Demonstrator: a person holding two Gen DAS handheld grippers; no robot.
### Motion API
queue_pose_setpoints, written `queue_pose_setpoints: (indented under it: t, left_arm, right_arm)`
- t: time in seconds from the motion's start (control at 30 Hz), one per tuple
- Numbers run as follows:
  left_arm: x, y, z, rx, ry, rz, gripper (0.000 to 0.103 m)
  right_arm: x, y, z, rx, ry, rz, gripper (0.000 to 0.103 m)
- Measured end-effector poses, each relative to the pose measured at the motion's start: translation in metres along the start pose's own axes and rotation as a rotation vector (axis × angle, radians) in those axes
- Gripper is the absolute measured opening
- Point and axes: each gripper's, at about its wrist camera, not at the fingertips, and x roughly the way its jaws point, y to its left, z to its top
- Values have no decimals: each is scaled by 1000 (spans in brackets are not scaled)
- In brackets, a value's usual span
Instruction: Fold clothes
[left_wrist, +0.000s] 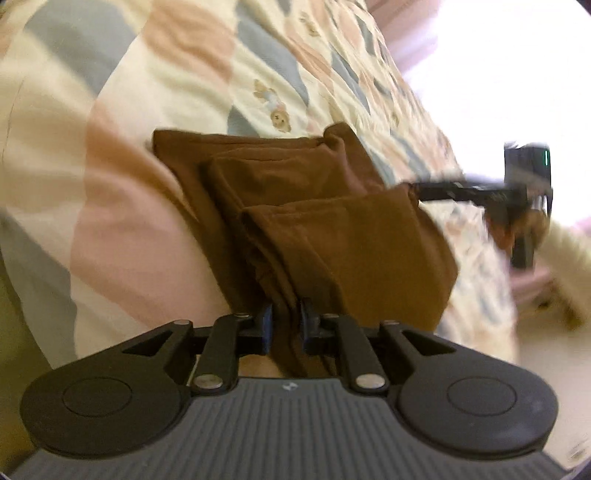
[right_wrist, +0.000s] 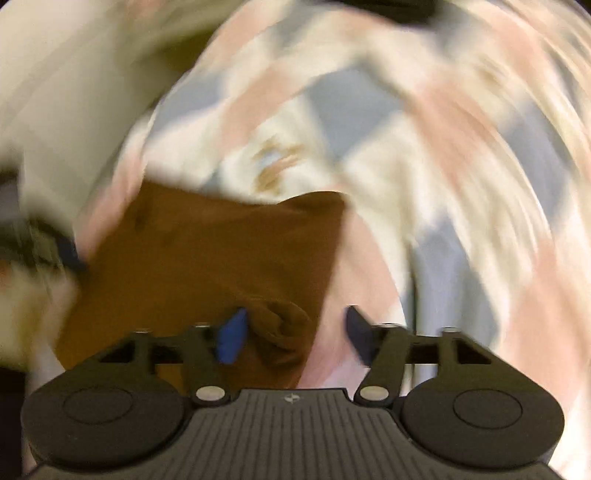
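A brown garment (left_wrist: 314, 206) lies in folded layers on a patchwork quilt. My left gripper (left_wrist: 287, 325) is shut on a bunched edge of it at the near side. In the left wrist view my right gripper (left_wrist: 417, 192) reaches in from the right, its tip at the garment's right edge. In the right wrist view the brown garment (right_wrist: 207, 258) fills the lower left. My right gripper (right_wrist: 293, 332) is open, with a rolled corner of the cloth between its fingers and not pinched. The left gripper's blue pad (right_wrist: 72, 254) shows at the garment's left edge. The right wrist view is heavily blurred.
The quilt (left_wrist: 147, 110) has cream, pink and grey-blue patches with small bear prints and covers the whole bed. A bright window lies beyond the bed's far right edge (left_wrist: 498, 74). A white-sleeved arm (left_wrist: 569, 258) holds the right gripper.
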Motion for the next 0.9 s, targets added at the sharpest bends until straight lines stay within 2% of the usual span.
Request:
queue_pose_setpoints:
  t: [0.07, 0.1, 0.17, 0.23, 0.27, 0.3, 0.33, 0.47, 0.63, 0.7, 0.8, 0.9]
  left_arm:
    - [-4, 5, 1, -53, -10, -41, 16]
    - [-5, 6, 2, -76, -20, -66, 21]
    - [-1, 6, 5, -102, -31, -75, 33]
    - [5, 6, 10, -123, -41, -70, 33]
    - [8, 5, 12, -133, -48, -60, 26]
    - [9, 5, 13, -137, -61, -44, 12]
    - [7, 1, 15, -122, -79, -30, 12]
    - [-10, -26, 19, 29, -172, 57, 10]
    - [-26, -29, 36, 89, -286, 144, 10]
    - [-20, -23, 42, 94, -285, 174, 10]
    - [-5, -11, 47, 106, -256, 232, 10]
    - [6, -2, 44, 102, -239, 249, 10]
  right_arm:
    - [-17, -21, -18, 195, -76, 69, 70]
    - [-20, -27, -22, 256, -98, 96, 70]
    - [-16, -30, -30, 308, -120, 123, 68]
    - [-4, -26, -29, 295, -118, 121, 65]
    - [4, -24, -27, 288, -107, 129, 42]
    - [12, -22, -24, 281, -95, 139, 22]
    - [14, -18, -23, 266, -88, 131, 12]
    - [-5, -1, -9, 195, -186, 108, 11]
    - [-7, 6, 18, 179, -271, 79, 10]
    - [5, 6, 32, 188, -279, 55, 10]
    - [34, 4, 51, 177, -234, -1, 10]
    - [59, 1, 60, 176, -182, -37, 10]
